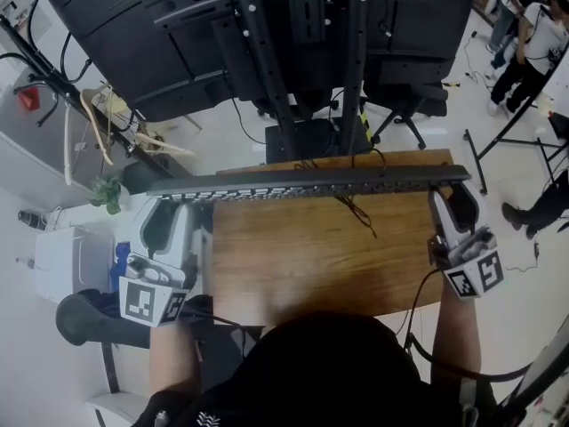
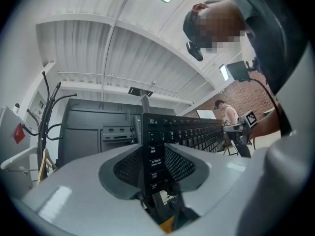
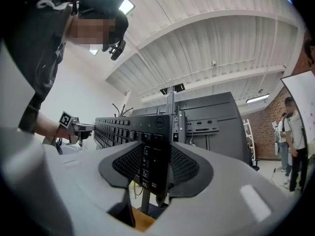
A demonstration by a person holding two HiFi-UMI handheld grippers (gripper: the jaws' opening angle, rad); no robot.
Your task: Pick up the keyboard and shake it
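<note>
A brown wooden table (image 1: 302, 265) fills the middle of our head view, its top bare apart from a thin black cable (image 1: 356, 212) trailing across the far half. Beyond it, at 12 o'clock, black monitors (image 1: 133, 43) hang on a dark stand (image 1: 307, 140), with an office chair base (image 1: 404, 118) on the pale floor behind. At 2 o'clock several people (image 1: 533, 34) stand in the room; at 9 o'clock we see a small green plant (image 1: 107, 194) among cables. The gripper views show a white ribbed ceiling (image 2: 113, 48) and a brick wall (image 2: 251, 95).

The keyboard (image 1: 311, 183) is held off the tabletop over the table's far edge, running 9 to 3 o'clock and nearly edge-on from above. Our left gripper (image 1: 173, 205) is clamped on its left end and our right gripper (image 1: 449, 203) on its right end, the pads pressing both faces.
</note>
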